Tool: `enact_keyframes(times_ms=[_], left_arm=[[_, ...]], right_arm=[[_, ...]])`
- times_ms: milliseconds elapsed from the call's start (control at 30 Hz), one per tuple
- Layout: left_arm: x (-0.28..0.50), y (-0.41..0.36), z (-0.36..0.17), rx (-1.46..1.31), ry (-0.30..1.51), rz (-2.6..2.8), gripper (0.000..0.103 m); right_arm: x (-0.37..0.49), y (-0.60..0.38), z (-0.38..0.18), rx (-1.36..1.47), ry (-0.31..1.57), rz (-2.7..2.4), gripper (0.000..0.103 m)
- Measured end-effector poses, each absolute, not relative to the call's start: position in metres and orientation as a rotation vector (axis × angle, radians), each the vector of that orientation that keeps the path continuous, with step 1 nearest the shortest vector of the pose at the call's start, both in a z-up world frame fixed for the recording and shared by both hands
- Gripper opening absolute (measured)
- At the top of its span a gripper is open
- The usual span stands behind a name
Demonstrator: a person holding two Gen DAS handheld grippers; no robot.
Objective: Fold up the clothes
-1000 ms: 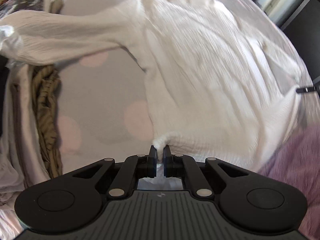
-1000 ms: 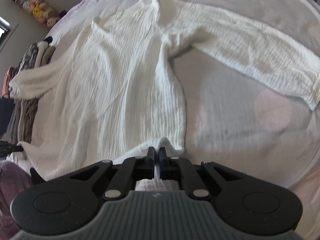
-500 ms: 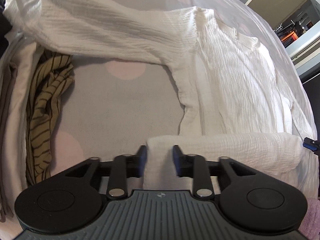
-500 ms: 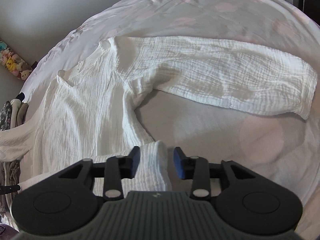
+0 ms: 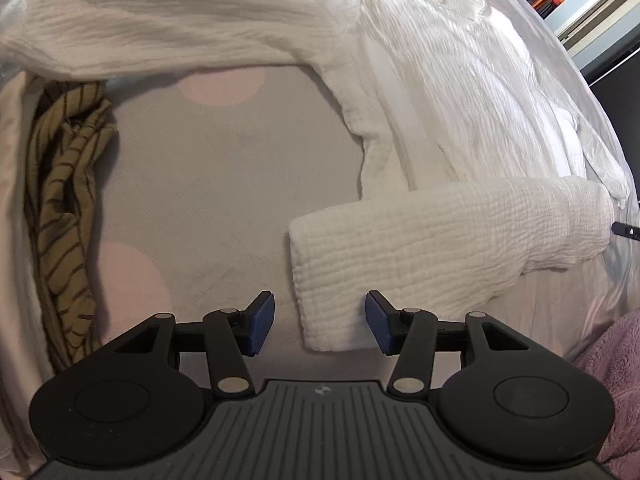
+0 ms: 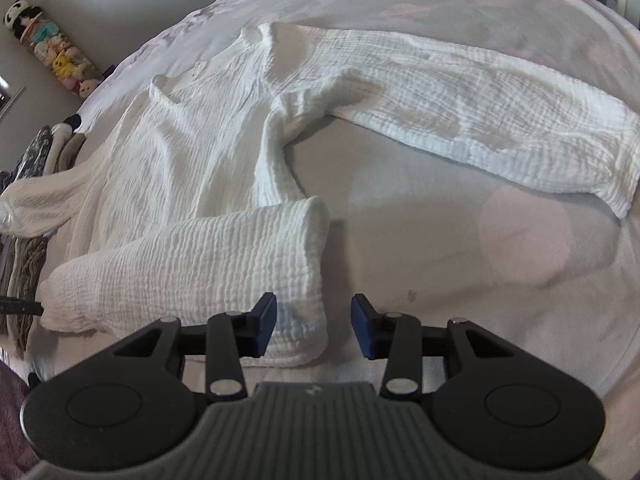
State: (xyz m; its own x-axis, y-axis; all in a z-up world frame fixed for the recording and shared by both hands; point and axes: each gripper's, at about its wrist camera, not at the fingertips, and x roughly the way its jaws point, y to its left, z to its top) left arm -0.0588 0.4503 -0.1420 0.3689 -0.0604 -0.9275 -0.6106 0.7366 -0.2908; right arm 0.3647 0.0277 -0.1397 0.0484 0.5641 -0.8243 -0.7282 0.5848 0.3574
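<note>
Lying spread on the grey bedcover (image 6: 420, 216) with pink dots, the white crinkle-gauze shirt (image 6: 188, 152) has its hem band (image 5: 448, 236) turned up over the lower body, forming a soft doubled strip across the near edge. Both sleeves reach out sideways, the right sleeve (image 6: 480, 112) flat on the cover, the left sleeve (image 5: 160, 24) draped toward a pile of other clothes (image 5: 64, 184), a striped mustard piece among them. The left gripper (image 5: 320, 320) stands wide apart at one end of the turned-up band, holding nothing, and the right gripper (image 6: 314, 326) is spread just as wide at the other end, also empty; the fabric may brush one pad, though the fisheye makes that hard to settle. A hold at each end would suit keeping the fold straight across. With sleeves out, the folding looks partway.
</note>
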Motion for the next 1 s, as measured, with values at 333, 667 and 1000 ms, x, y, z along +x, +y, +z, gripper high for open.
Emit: enact_keyframes(times_ms=[333, 667, 1000], left_arm=[[-0.061, 0.444, -0.135, -0.703, 1.126, 0.404, 0.015], [-0.088, 0.421, -0.059, -0.681, 0.988, 0.377, 0.003], [-0.120, 0.388, -0.018, -0.686, 0.951, 0.316, 0.003]], right_arm=[[0.362, 0.043, -0.164, -0.253, 1.169, 1.043, 0.020], [0.348, 0.001, -0.087, -0.033, 1.195, 1.031, 0.010], [0.320, -0.063, -0.002, 0.131, 1.163, 0.983, 0.009]])
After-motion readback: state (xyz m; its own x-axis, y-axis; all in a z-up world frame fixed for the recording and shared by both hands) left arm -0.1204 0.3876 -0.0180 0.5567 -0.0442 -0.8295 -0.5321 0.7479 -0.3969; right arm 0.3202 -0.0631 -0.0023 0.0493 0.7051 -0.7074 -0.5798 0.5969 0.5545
